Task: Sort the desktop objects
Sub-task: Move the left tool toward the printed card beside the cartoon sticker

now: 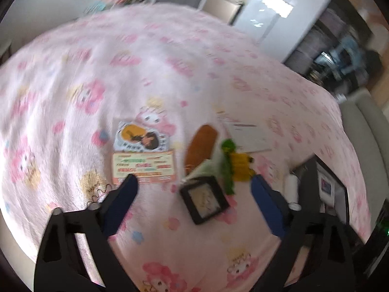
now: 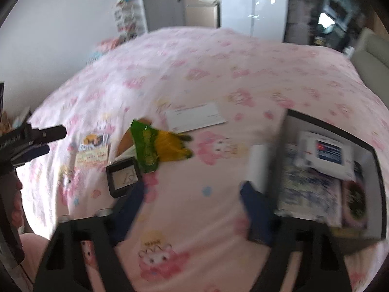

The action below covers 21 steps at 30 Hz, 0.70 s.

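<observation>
Hovering above a pink cartoon-print blanket (image 1: 170, 60), the left tool (image 1: 193, 182) has its blue fingers (image 1: 121, 202) spread wide with nothing between the pads. Taking the black framed case (image 1: 205, 200) as the landmark: it lies on the blanket between and just past the left tool's fingertips. Just beyond the case sit a green packet (image 1: 227, 168) and a yellow packet (image 1: 240, 166), overlapping each other, with an orange oval thing (image 1: 201, 143) behind them. Left of the case lie two printed cards (image 1: 143, 154), one above the other. A white envelope (image 1: 248, 136) lies farther back, beyond the packets. Right of the case stands a white tube (image 1: 291, 187) beside a black-rimmed box (image 2: 340, 131) that holds printed packs; the tube looks to be touching the box wall, though blur leaves that unsure. The right tool (image 2: 192, 188) also stands apart and empty, over bare blanket between case and box. Everything is motion-blurred.
</observation>
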Motion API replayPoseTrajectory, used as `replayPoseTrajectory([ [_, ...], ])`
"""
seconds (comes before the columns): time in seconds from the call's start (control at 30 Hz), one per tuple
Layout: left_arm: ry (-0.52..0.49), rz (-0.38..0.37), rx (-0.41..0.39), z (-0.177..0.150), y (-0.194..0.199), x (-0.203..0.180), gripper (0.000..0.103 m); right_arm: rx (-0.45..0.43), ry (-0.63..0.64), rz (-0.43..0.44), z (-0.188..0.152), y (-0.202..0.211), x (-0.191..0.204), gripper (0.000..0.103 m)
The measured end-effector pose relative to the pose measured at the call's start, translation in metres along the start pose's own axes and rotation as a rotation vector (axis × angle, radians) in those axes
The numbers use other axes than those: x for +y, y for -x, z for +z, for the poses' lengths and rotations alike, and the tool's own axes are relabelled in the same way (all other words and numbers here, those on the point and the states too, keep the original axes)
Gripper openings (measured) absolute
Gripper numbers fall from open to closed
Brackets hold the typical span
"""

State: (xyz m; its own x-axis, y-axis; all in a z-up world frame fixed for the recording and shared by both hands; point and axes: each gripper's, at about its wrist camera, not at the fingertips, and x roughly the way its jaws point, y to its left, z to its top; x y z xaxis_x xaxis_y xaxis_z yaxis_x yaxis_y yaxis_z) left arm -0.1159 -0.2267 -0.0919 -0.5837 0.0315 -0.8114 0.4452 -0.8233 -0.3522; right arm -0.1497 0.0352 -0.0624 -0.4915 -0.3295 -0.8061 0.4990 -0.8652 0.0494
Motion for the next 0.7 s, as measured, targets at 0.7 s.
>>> replayPoseTrajectory([
  [0.7,0.433,0.153,0.177,0.002,-0.086,0.128,0.056,0.24,0.195,0.324,0.049,-0.162,0.161,0.049],
])
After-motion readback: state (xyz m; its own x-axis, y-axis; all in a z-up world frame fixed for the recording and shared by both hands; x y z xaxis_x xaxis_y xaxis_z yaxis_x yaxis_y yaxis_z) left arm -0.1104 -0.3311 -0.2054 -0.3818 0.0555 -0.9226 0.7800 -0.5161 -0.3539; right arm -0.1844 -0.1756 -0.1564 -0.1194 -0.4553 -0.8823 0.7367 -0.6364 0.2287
